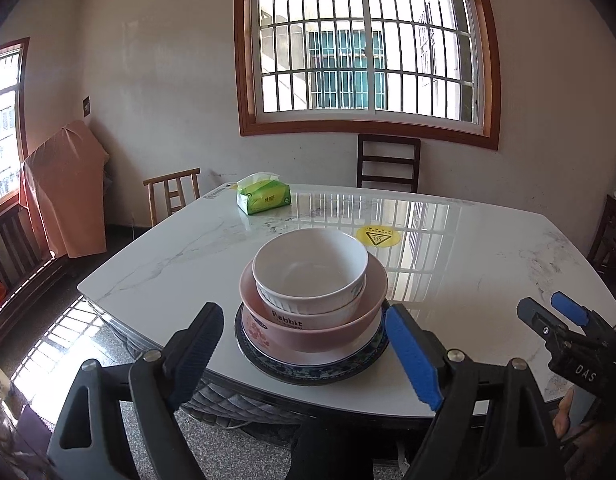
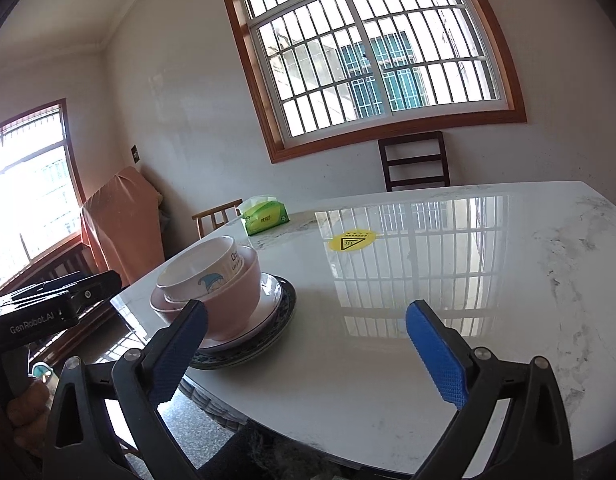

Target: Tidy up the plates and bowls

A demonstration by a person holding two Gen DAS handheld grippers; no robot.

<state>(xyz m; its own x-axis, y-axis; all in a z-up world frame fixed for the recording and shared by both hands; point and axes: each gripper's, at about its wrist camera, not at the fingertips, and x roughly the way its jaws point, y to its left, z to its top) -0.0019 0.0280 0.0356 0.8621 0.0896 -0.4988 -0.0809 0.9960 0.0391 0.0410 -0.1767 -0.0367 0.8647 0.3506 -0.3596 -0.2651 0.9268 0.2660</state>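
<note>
Near the front edge of the white marble desk (image 1: 447, 280) stands a stack: white ceramic bowl (image 1: 309, 266) nested in a pink bowl (image 1: 319, 332) on blue-rimmed plates (image 1: 308, 370). Left hand-held gripper (image 1: 308, 356) and right hand-held gripper (image 2: 308, 356) both gape, clear of it.

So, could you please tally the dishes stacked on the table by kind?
Bowls: 3 (top white bowl, lower white bowl, pink bowl)
Plates: 2 (pale plate, blue plate); whether another lies beneath cannot be told
Total: 5 seen
</note>
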